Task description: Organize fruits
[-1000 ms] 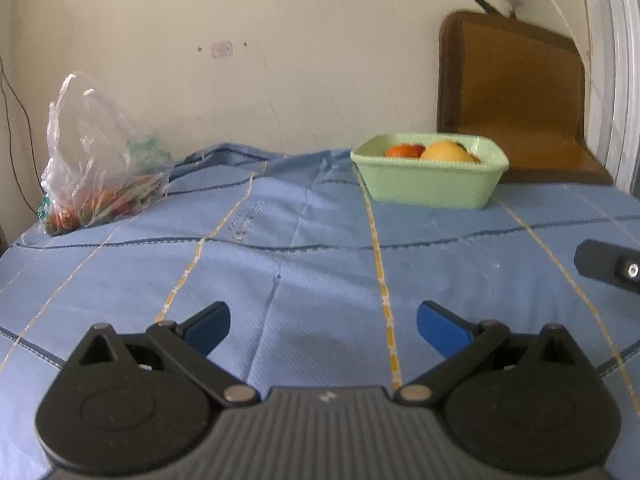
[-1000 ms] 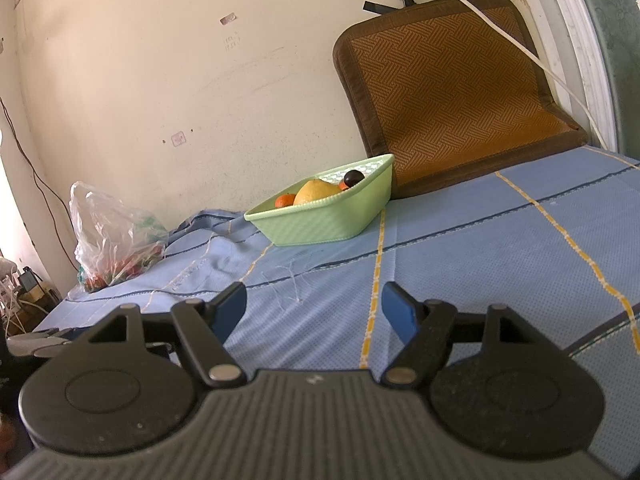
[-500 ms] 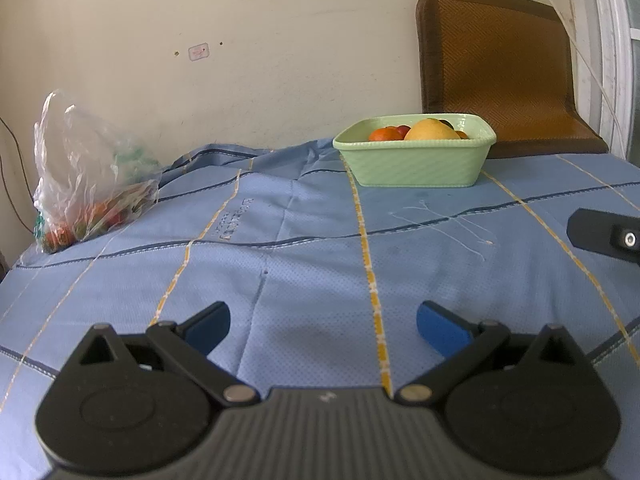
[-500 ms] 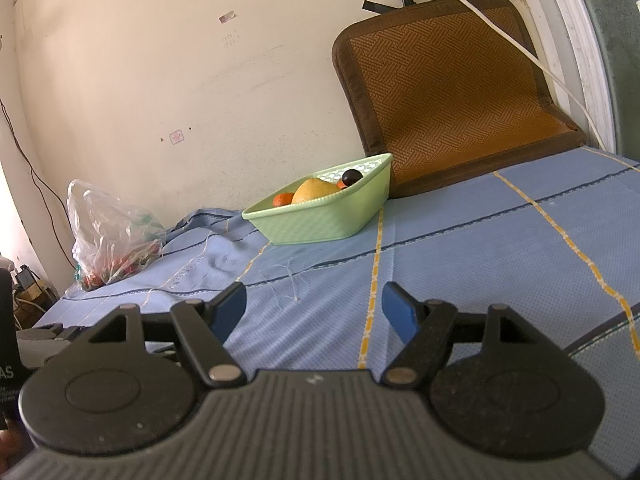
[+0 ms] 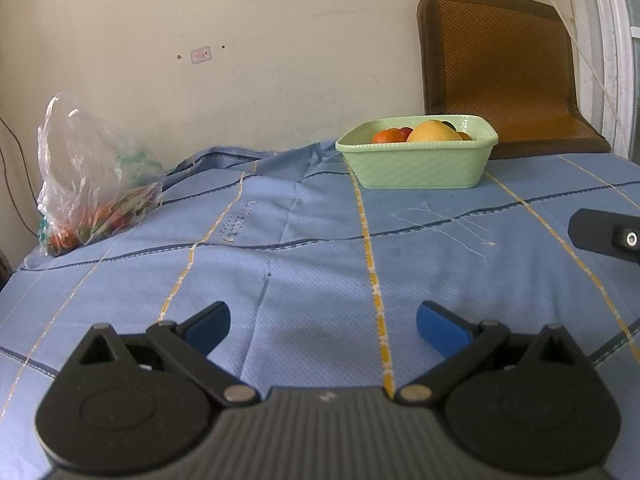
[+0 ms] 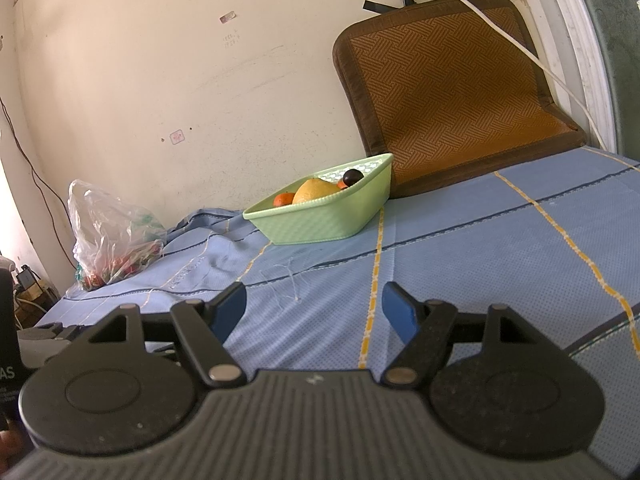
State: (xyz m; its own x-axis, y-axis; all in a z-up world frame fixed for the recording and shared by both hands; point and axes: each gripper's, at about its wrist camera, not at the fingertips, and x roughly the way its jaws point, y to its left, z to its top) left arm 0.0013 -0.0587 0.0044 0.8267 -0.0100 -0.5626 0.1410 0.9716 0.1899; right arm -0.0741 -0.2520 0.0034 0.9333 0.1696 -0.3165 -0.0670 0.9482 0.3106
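Note:
A pale green basket (image 5: pixel 420 166) (image 6: pixel 320 220) stands at the back of the blue cloth, near the wall. In it lie a large yellow fruit (image 5: pixel 434 132) (image 6: pixel 314 190), an orange fruit (image 5: pixel 384 136) (image 6: pixel 284 199) and a dark round fruit (image 6: pixel 353 177). A clear plastic bag (image 5: pixel 92 176) (image 6: pixel 112 232) with red and green produce sits at the back left. My left gripper (image 5: pixel 323 326) is open over bare cloth, well short of the basket. My right gripper (image 6: pixel 314 308) is open too, with nothing between its blue pads.
A blue cloth (image 5: pixel 304 264) with yellow and dark stripes covers the surface. A brown woven mat (image 5: pixel 500 68) (image 6: pixel 448 88) leans on the wall behind the basket. A white cable (image 6: pixel 520 44) hangs from a wall plug. Part of the right gripper (image 5: pixel 608 236) shows at the right edge.
The left wrist view has rolled and shifted a little, so the basket sits differently in the frame. The right view is the same, and both grippers stay open.

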